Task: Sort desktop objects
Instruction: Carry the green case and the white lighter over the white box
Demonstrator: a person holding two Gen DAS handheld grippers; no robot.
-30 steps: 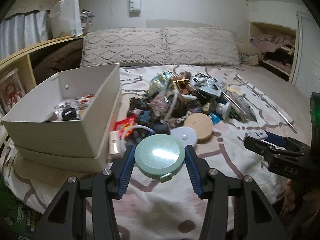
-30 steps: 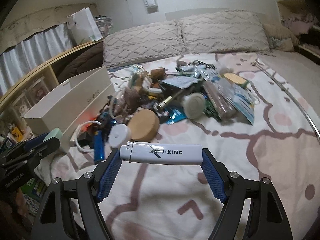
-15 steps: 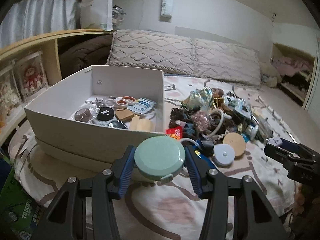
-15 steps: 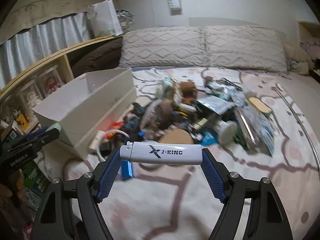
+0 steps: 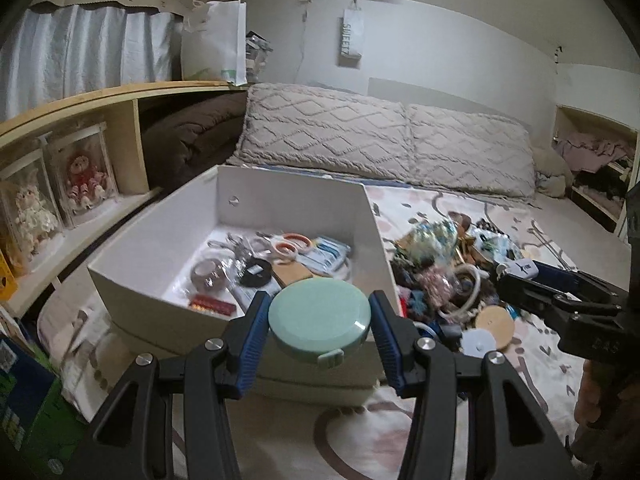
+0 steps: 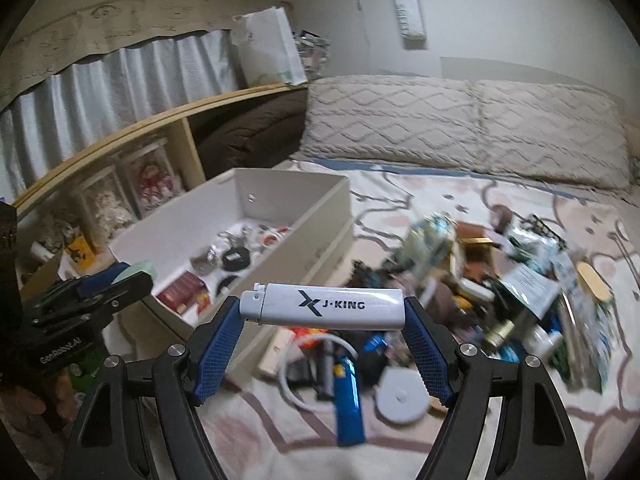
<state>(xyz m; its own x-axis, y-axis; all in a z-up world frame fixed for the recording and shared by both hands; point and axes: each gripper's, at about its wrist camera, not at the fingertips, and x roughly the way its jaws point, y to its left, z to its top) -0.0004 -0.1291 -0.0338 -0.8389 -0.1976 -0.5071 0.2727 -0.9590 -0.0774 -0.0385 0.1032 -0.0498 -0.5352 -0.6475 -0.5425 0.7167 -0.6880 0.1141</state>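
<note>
The left claw (image 5: 318,330) is being seen pinching a round mint-green case (image 5: 319,323) at the near edge of the white box (image 5: 160,276); the box's near wall is being partly hidden behind it. The right claw (image 6: 323,322) is being seen clamping a white lighter (image 6: 328,305) lengthwise above the blurred clutter pile (image 6: 480,280) on the bed (image 6: 560,420), where single items are hard to distinguish.

Both wrist views close above the bed (image 5: 460,432), facing the pillows, sharing the white box (image 5: 372,240) (image 6: 320,216)
</note>
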